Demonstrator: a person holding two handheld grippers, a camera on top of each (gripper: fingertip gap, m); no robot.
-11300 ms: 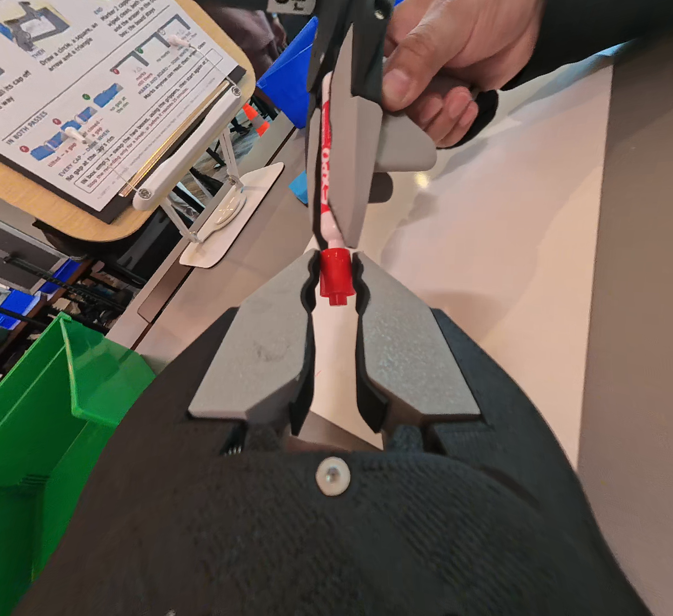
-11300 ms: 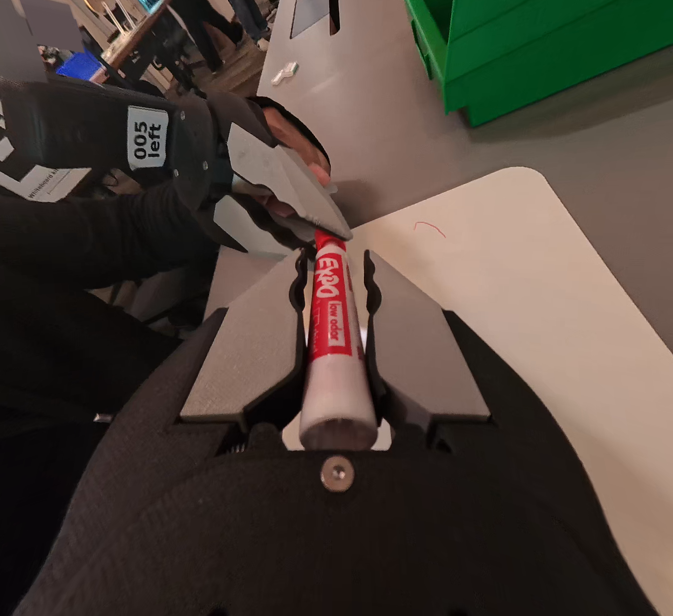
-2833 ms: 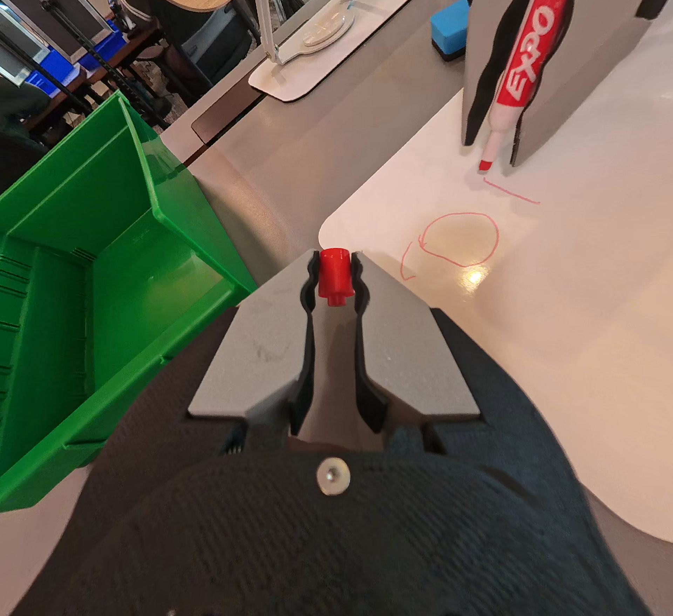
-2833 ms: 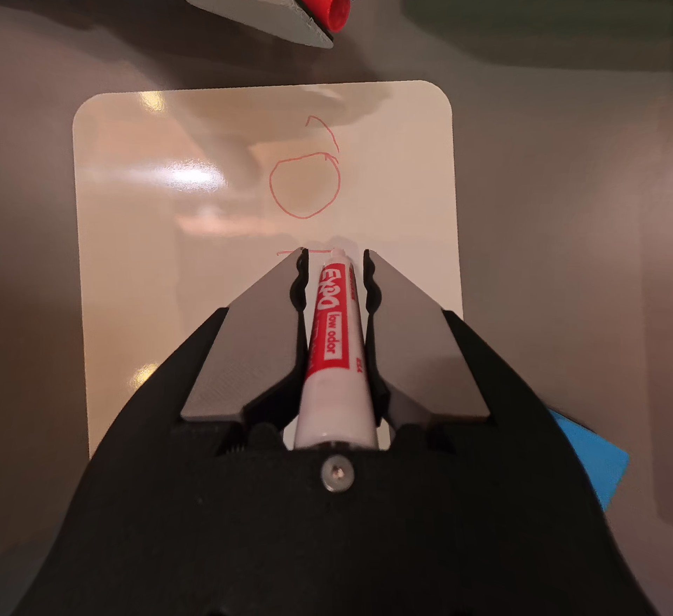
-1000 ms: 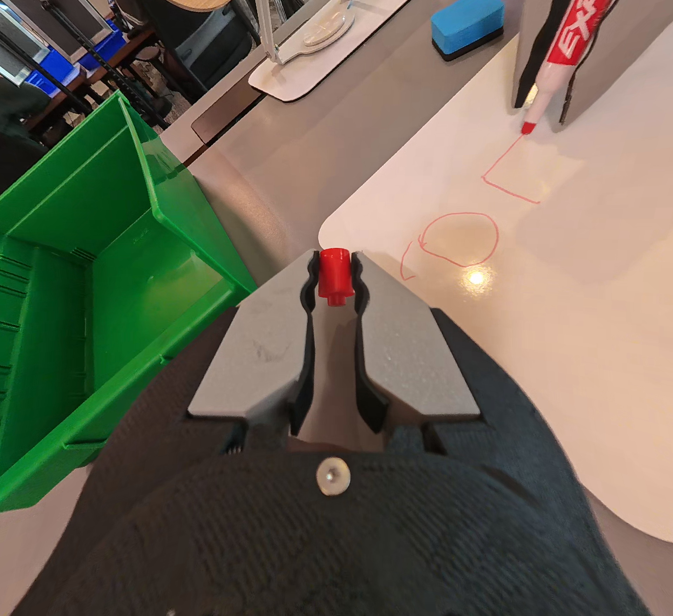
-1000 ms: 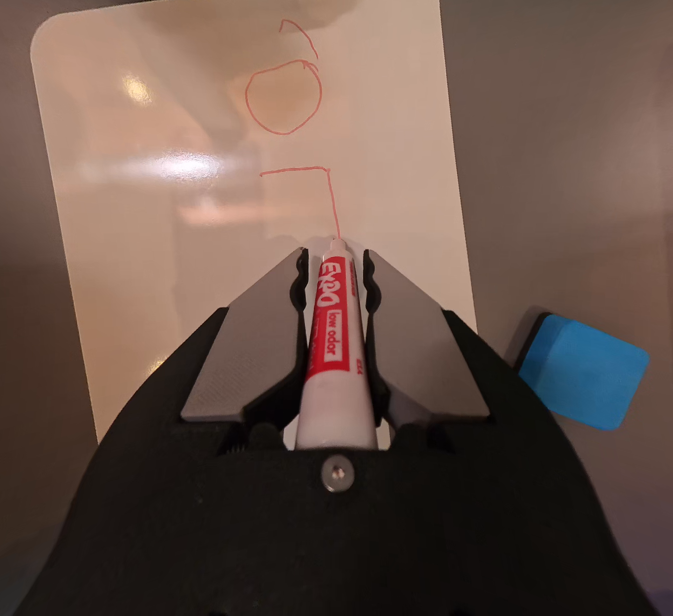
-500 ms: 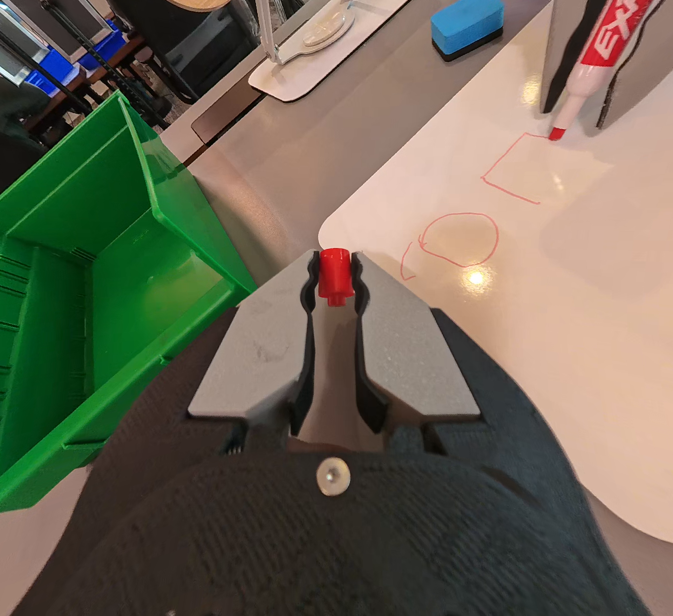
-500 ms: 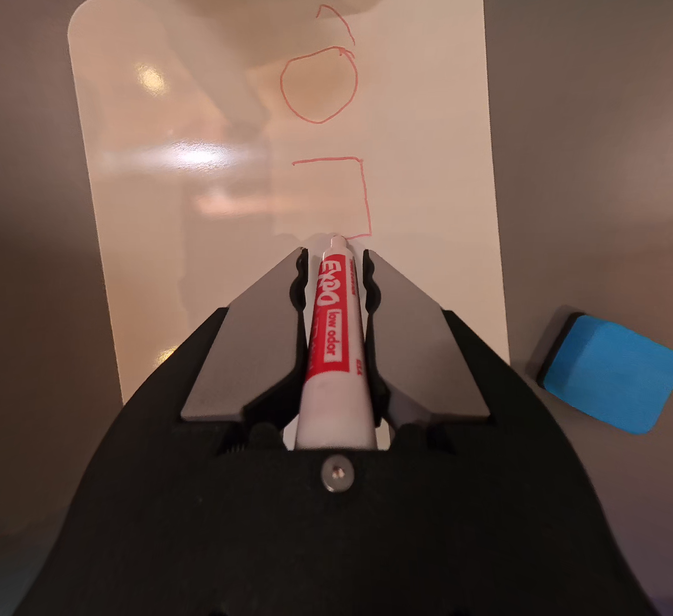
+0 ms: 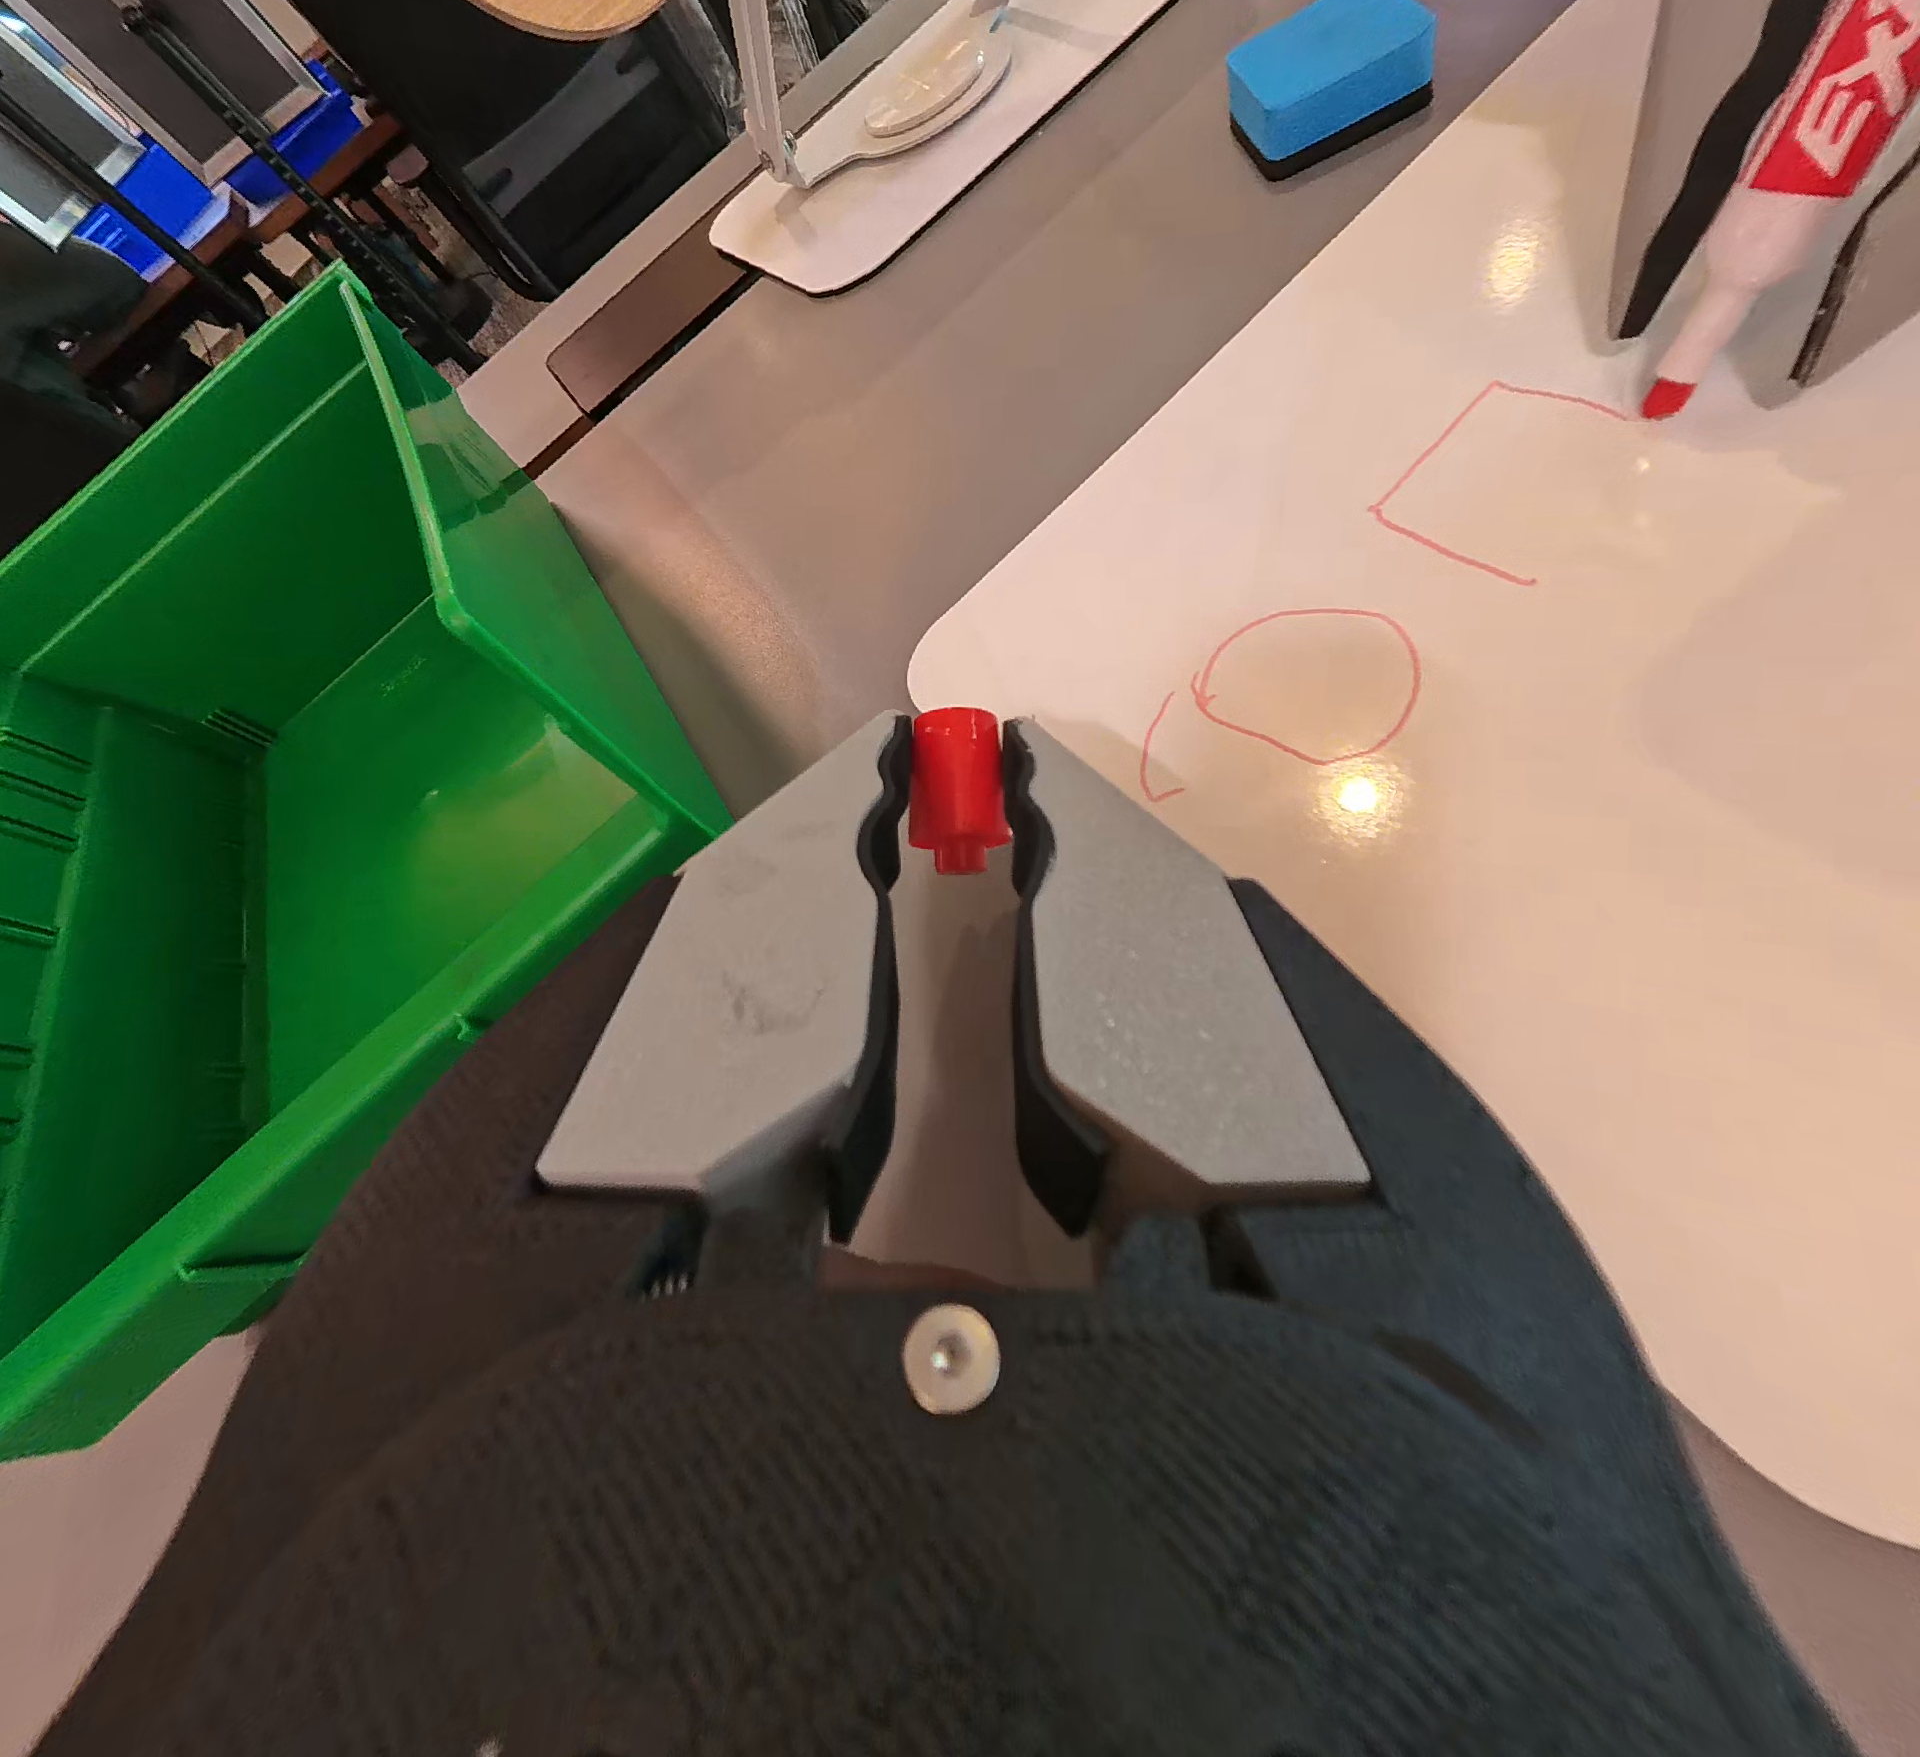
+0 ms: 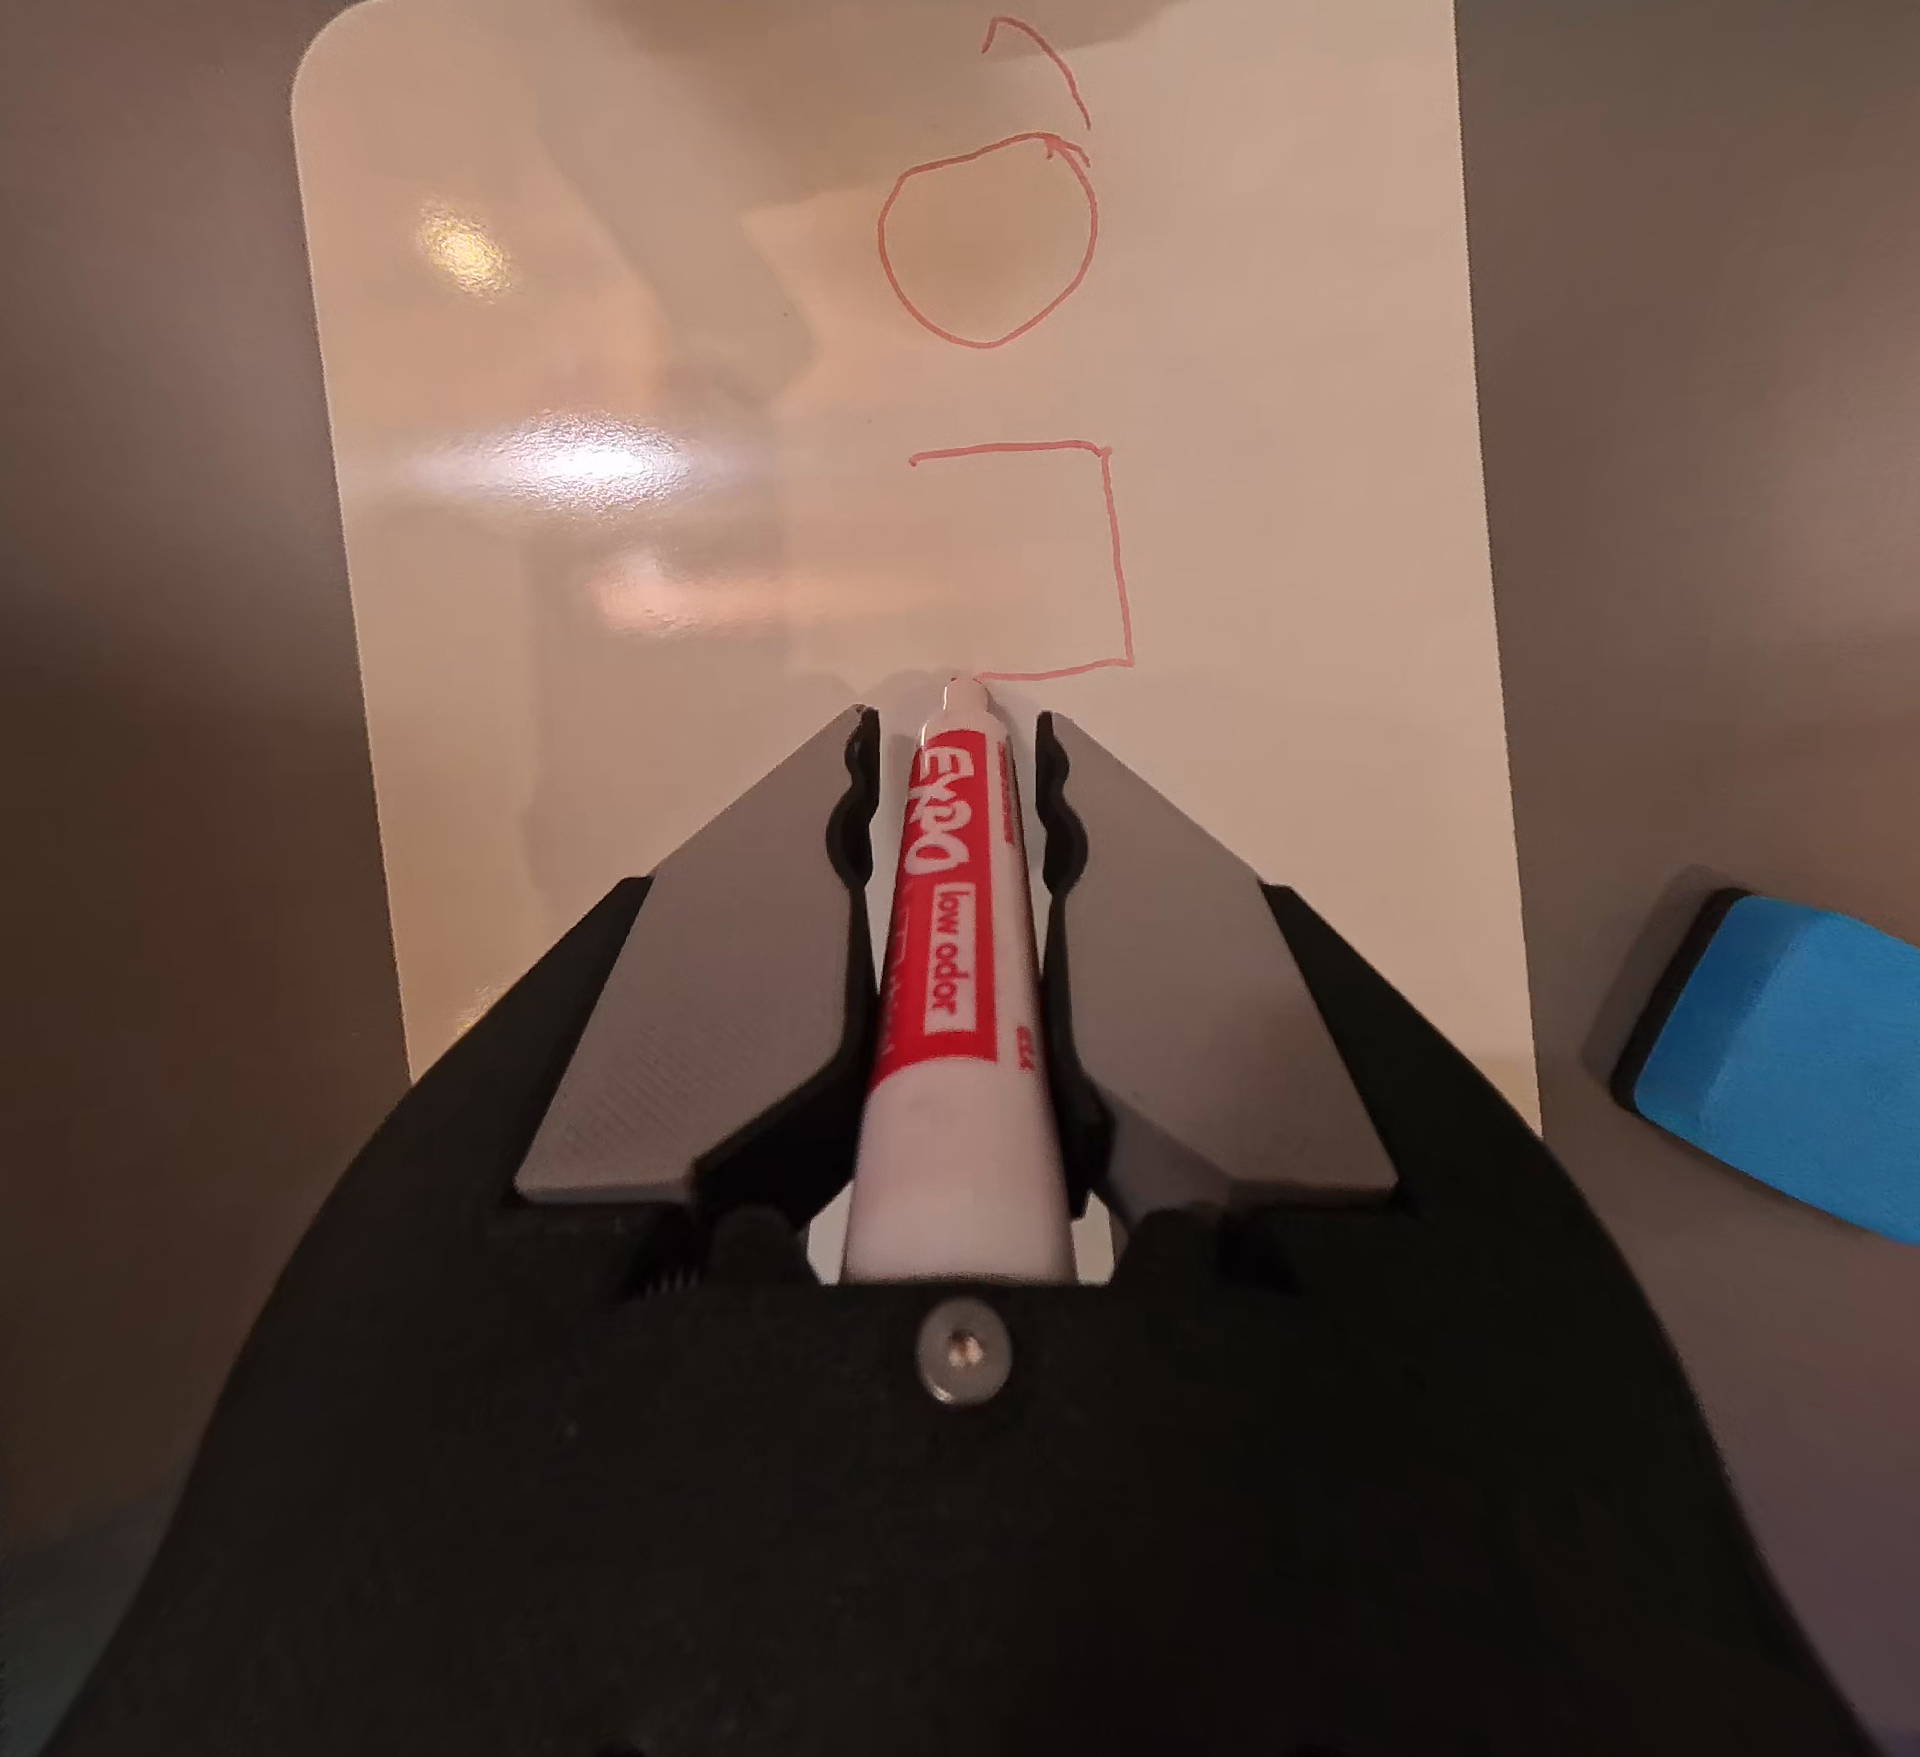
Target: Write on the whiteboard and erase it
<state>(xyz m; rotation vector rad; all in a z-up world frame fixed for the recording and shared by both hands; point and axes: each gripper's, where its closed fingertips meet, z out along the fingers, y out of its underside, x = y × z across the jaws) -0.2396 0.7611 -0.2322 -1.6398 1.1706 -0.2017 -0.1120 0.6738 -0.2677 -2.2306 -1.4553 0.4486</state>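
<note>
The whiteboard (image 10: 582, 772) lies flat on the grey table and also shows in the left wrist view (image 9: 1558, 980). It bears a red circle (image 10: 987, 242), a small arc and three sides of a square (image 10: 1112, 564). My right gripper (image 10: 951, 720) is shut on the red-and-white marker (image 10: 951, 928), tip down on the board at the square's third side; it also shows in the left wrist view (image 9: 1756, 357). My left gripper (image 9: 954, 731) is shut on the red marker cap (image 9: 954, 793), held near the board's corner. A blue eraser (image 10: 1787, 1053) lies beside the board (image 9: 1330, 76).
A green bin (image 9: 260, 720) stands open to the left of my left gripper. A white stand base (image 9: 935, 118) with an arm sits on the table behind the eraser. Chairs and blue boxes lie beyond the table edge. The left gripper's tips are roughly 15 centimetres from the right gripper's. My left tips are about 25 centimetres from the blue eraser (image 10: 1787, 1053), my right tips only 15 centimetres. The left camera catches it too, in the left wrist view (image 9: 1353, 53).
The marker has moved along the board, drawing the square's second and third sides. My left gripper with the cap has stayed still.
</note>
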